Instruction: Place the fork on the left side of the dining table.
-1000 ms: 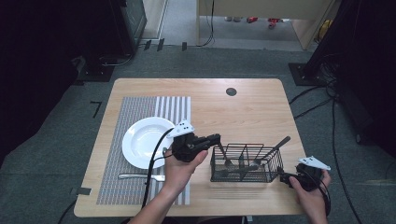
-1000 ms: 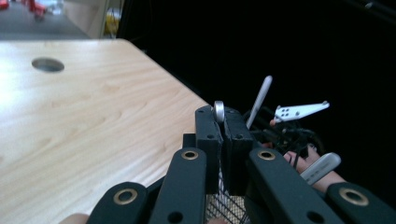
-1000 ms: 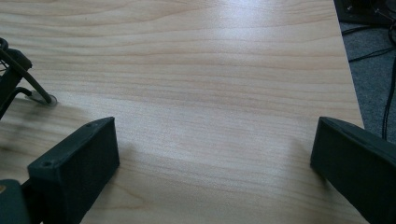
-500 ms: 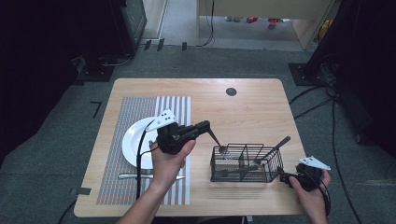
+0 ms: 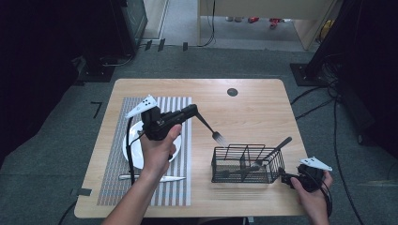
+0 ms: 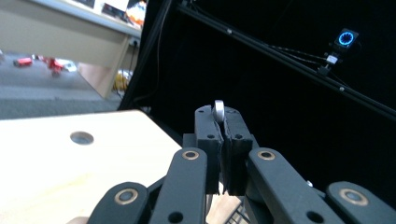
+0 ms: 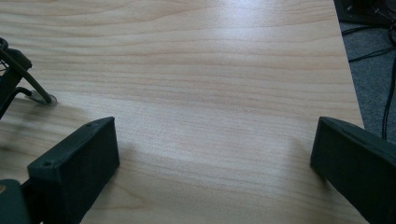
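One fork [image 5: 213, 131] out of the wire caddy [image 5: 247, 164], clamped in left gripper [image 5: 193, 110]; knife [image 5: 152, 177] laid by plate [image 5: 132, 149]. Right gripper [image 7: 210, 154] wide, idle. Fork unplaced.

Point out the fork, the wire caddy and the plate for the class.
fork [image 5: 218, 136], high view, on its tines.
wire caddy [image 5: 240, 165], high view, on its front mesh wall.
plate [image 5: 133, 152], high view, on its bare left rim.

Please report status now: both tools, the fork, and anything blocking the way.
Left tool shut on fork, held above table. Right tool open, resting beside wire basket. Plate and knife on placemat; nothing blocking.
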A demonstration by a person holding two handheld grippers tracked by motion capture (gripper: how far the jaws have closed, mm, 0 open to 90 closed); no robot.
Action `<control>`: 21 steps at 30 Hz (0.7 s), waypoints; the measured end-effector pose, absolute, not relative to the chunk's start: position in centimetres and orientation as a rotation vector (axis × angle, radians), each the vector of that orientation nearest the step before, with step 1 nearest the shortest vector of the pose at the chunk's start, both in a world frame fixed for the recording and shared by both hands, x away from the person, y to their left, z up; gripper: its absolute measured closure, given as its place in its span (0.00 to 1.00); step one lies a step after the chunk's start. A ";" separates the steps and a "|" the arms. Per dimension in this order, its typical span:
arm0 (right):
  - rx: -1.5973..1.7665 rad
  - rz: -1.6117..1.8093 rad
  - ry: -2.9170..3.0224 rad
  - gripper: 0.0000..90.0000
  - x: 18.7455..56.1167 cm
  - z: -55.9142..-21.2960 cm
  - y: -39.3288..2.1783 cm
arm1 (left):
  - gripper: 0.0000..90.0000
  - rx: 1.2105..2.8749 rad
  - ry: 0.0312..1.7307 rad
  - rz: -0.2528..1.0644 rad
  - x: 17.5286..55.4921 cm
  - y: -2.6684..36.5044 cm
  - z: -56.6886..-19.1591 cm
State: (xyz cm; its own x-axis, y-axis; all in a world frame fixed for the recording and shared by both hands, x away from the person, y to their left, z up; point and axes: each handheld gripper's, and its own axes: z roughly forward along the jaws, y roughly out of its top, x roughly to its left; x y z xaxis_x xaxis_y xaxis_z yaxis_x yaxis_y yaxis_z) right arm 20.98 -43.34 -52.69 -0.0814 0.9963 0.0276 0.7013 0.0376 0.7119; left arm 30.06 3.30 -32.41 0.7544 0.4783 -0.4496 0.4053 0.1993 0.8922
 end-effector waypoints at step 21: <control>1.711 0.795 1.835 0.01 21.0 -52.7 -43.3 | 0.99 1.320 0.937 0.188 34.6 8.3 -33.6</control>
